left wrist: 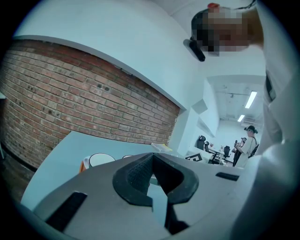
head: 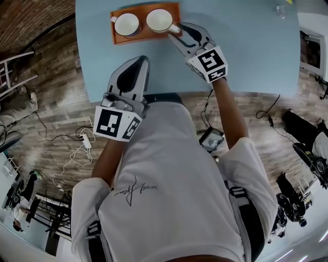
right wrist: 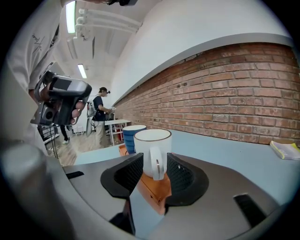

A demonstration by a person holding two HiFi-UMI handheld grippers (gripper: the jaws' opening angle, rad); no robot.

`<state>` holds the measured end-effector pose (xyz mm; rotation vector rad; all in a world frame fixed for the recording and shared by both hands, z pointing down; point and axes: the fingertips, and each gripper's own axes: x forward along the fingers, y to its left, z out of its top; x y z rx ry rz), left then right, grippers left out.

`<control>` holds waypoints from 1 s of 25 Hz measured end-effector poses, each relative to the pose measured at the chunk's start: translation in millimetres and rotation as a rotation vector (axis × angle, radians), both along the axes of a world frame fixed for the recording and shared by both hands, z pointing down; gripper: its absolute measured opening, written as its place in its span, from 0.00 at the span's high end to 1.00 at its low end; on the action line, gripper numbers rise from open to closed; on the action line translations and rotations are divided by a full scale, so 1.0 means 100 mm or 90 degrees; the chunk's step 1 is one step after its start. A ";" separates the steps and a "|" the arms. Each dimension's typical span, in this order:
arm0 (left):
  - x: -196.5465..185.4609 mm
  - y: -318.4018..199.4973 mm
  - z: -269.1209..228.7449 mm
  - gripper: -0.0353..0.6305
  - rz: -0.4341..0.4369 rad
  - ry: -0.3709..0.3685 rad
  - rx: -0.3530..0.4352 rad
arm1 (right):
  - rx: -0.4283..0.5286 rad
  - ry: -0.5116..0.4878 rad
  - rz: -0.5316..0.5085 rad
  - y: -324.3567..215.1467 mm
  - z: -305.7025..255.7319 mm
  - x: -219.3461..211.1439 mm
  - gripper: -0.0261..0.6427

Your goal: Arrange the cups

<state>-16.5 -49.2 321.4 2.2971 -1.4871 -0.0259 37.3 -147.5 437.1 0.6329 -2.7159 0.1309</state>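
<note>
An orange tray (head: 148,36) lies at the far side of the light blue table (head: 246,46) and holds two cups. The white cup (head: 159,20) stands on its right half, a blue cup (head: 126,24) with a white inside on its left half. My right gripper (head: 177,29) is open at the white cup (right wrist: 152,140); the cup's handle (right wrist: 157,164) sits between the pads with a gap on each side. The blue cup (right wrist: 130,136) stands just behind. My left gripper (head: 137,60) is shut and empty, hovering over the table's near edge, short of the tray (left wrist: 83,164).
A yellow pad (right wrist: 286,149) lies on the table further along the brick wall (right wrist: 243,93). A small clear object (head: 280,10) sits at the table's far right. Cables (head: 66,148) trail over the wooden floor. People stand far off in the room.
</note>
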 end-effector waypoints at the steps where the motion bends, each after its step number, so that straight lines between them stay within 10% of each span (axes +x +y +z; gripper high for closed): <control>1: 0.00 0.00 0.00 0.94 0.000 0.000 0.000 | 0.000 -0.001 0.000 0.00 0.00 0.00 0.76; 25: -0.04 0.03 0.05 0.94 -0.012 0.004 -0.012 | 0.026 -0.010 0.004 0.05 0.02 -0.05 0.85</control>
